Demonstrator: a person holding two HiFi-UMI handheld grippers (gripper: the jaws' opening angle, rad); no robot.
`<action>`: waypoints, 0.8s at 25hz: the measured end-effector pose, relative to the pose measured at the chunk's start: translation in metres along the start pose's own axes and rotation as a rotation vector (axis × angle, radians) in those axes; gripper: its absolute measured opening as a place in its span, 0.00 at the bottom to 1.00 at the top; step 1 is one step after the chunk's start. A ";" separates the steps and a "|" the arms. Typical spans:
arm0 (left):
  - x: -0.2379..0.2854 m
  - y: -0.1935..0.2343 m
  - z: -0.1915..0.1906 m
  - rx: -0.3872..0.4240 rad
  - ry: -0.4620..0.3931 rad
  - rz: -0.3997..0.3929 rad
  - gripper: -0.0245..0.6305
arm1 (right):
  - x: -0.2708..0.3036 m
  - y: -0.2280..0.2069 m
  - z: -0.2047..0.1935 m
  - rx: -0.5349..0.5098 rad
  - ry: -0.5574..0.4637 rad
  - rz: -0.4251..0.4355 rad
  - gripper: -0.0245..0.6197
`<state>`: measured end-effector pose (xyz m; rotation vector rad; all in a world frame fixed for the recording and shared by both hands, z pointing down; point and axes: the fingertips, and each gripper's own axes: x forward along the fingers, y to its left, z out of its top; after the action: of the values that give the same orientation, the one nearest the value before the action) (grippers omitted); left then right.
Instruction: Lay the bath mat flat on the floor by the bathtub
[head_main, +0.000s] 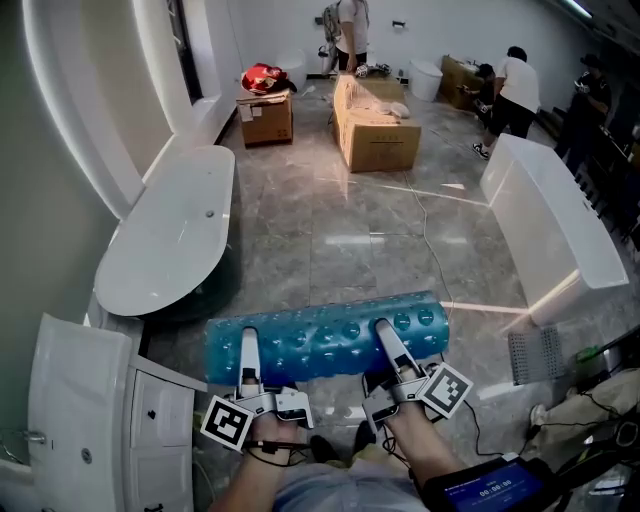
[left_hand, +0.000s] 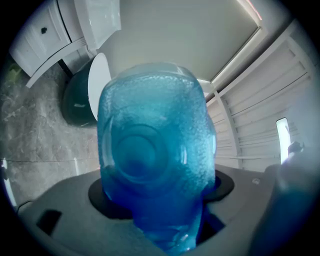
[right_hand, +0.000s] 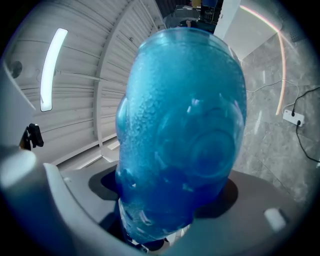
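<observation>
The bath mat is translucent blue with round suction cups. It is rolled into a tube and held crosswise low in the head view, above the grey marble floor. My left gripper is shut on its left part and my right gripper on its right part. In the left gripper view the blue mat fills the space between the jaws, and it does the same in the right gripper view. The white oval bathtub stands just beyond the mat to the left, against the wall.
A white cabinet is at my near left. Another white tub stands on the right, with a metal grate beside it. A cable crosses the floor. Cardboard boxes and people are at the back.
</observation>
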<state>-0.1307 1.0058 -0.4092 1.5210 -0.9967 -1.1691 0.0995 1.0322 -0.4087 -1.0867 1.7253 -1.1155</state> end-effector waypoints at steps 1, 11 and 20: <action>0.002 0.001 0.001 0.002 0.004 0.000 0.59 | 0.001 -0.001 0.000 -0.001 -0.002 -0.001 0.66; 0.049 0.024 -0.002 0.003 0.030 0.021 0.59 | 0.038 -0.028 0.016 0.014 -0.014 -0.024 0.66; 0.159 0.074 -0.012 0.017 0.018 0.064 0.59 | 0.133 -0.088 0.067 0.030 -0.014 -0.045 0.66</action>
<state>-0.0893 0.8398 -0.3692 1.4997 -1.0380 -1.1026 0.1401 0.8691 -0.3678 -1.1175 1.6750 -1.1554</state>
